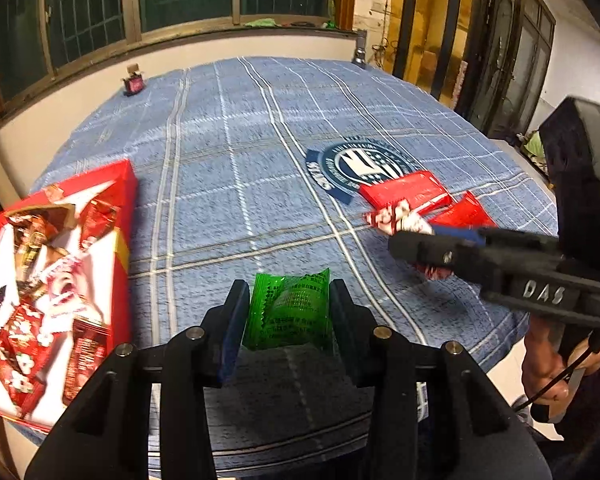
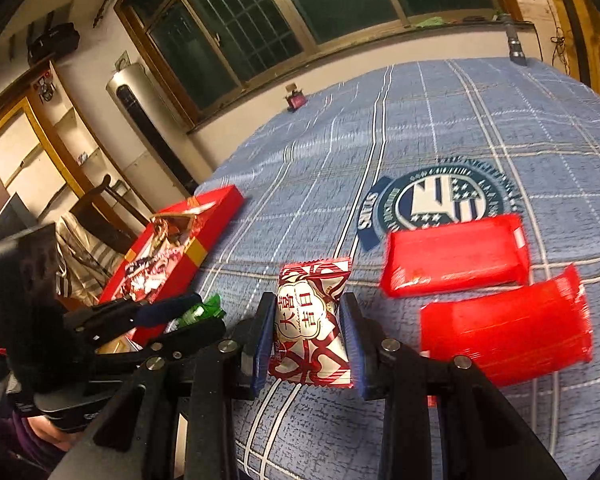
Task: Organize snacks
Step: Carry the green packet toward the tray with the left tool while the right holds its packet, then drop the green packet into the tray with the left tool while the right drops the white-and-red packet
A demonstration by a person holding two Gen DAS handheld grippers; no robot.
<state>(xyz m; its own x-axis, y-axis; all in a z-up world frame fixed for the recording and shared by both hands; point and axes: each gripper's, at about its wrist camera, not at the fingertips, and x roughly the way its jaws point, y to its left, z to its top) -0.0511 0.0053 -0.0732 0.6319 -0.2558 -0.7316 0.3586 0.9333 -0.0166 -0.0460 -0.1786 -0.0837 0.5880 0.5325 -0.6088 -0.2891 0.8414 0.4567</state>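
Observation:
My left gripper (image 1: 288, 300) is shut on a green snack packet (image 1: 288, 312) and holds it above the blue checked tablecloth (image 1: 240, 168). My right gripper (image 2: 308, 320) is shut on a red-and-white snack packet (image 2: 311, 324); it also shows in the left wrist view (image 1: 398, 218), held by the right gripper (image 1: 404, 246). A red box (image 1: 60, 272) full of wrapped snacks lies at the left table edge; it also shows in the right wrist view (image 2: 176, 248). Two red snack packets (image 2: 456, 254) (image 2: 508, 328) lie on the cloth to the right.
A round blue emblem (image 1: 360, 164) is printed on the cloth by the red packets. A small dark red object (image 1: 134, 82) stands at the far edge near the windows. A grey flashlight (image 1: 360, 50) stands at the far corner. The left gripper appears in the right wrist view (image 2: 188, 316).

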